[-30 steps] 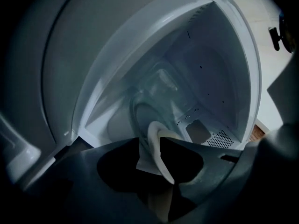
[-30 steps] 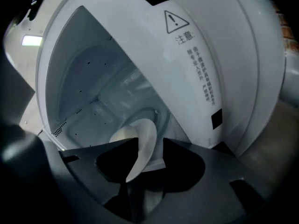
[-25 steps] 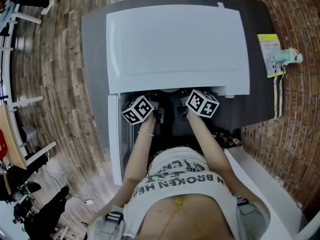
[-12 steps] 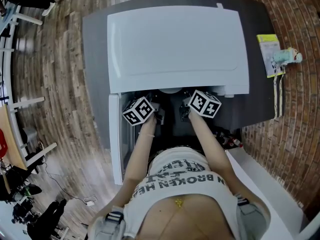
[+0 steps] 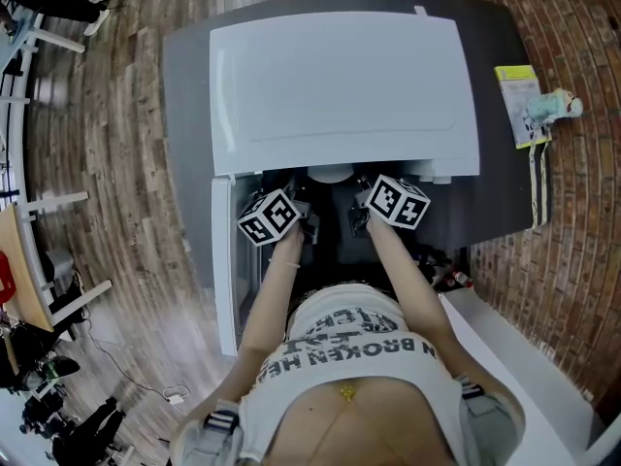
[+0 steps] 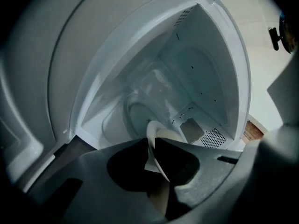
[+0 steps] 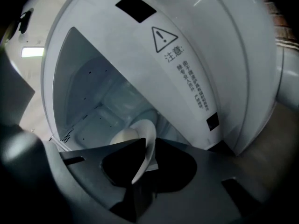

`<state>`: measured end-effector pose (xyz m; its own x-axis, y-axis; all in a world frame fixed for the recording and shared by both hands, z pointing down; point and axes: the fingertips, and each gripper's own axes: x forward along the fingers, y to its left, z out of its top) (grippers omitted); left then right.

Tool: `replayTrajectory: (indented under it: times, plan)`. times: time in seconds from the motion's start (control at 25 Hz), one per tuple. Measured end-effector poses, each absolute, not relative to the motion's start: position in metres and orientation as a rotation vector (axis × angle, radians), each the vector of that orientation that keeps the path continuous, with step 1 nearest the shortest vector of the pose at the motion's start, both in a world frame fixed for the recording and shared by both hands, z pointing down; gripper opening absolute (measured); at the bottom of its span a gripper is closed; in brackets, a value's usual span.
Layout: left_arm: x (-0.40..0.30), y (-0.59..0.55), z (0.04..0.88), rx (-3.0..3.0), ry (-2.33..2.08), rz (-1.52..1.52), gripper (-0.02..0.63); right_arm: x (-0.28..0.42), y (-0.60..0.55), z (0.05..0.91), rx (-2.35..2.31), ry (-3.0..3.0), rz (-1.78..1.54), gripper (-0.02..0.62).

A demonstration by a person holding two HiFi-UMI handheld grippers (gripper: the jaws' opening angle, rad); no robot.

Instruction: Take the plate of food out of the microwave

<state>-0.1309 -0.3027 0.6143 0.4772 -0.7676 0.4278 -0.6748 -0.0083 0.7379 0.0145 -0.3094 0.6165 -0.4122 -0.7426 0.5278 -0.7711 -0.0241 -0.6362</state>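
Now both grippers reach into the open white microwave [image 5: 344, 85], which stands on a grey counter [image 5: 182, 105] with its door [image 5: 223, 260] swung to the left. The jaws of the left gripper [image 6: 151, 144] and the right gripper [image 7: 150, 141] have just been closing. Each pair is pinched onto the rim of the 1 white plate [image 7: 145, 128], at opposite sides. The plate sits low inside the cavity, carrying a pale rounded lump, probably the food [image 7: 124, 136].

Kitchen corner set up in a workroom — white microwave [image 5: 344, 85] on a grey counter [image 5: 184, 95] beside a brick wall [image 5: 572, 221], wood-plank floor [image 5: 107, 163]; white furniture frames [image 5: 53, 199] and loose cables [image 5: 170, 392] at the left.
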Motion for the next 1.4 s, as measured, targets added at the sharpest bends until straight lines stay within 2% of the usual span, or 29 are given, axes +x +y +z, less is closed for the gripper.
replayTrajectory:
  times: [1.4]
  plan:
    - [-0.131,-0.223,0.592,1.804,-1.209,-0.086,0.054,0.015,-0.225,0.589,1.786,-2.189,1.347,0.066]
